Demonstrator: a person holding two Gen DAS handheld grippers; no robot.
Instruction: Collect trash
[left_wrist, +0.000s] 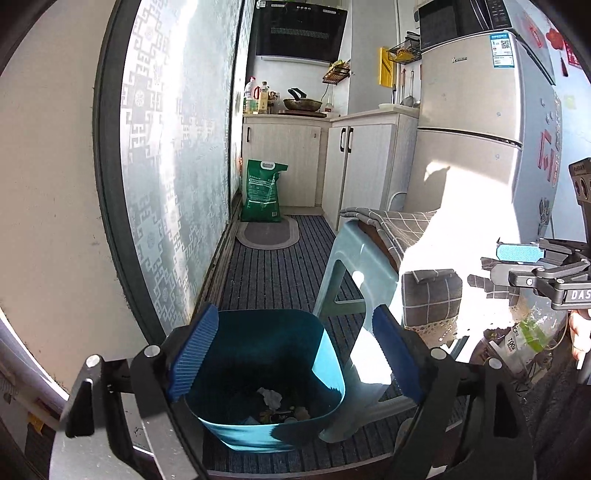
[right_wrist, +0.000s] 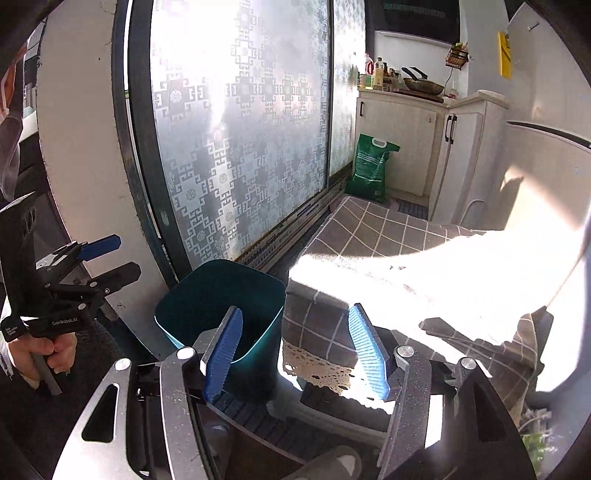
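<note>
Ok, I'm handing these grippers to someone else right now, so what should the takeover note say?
Left gripper: open, empty, over the teal bin.
Right gripper: open, empty, between the bin and the cloth-covered stool.
Bin stands on the striped mat by the sliding door; crumpled paper and scraps lie in its bottom.
Done: some trash is in the bin.
Left: no loose trash shows on the mat; the stool top is glared out, so check there.

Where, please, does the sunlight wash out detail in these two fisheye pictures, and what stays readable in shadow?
Left wrist view: sun burns out the grey checked cloth over the pale plastic stool, yet crumpled trash inside the shaded teal plastic bin stays readable. Right wrist view: glare whitens the cloth top and the patterned frosted glass door; the bin's interior is dark.
</note>
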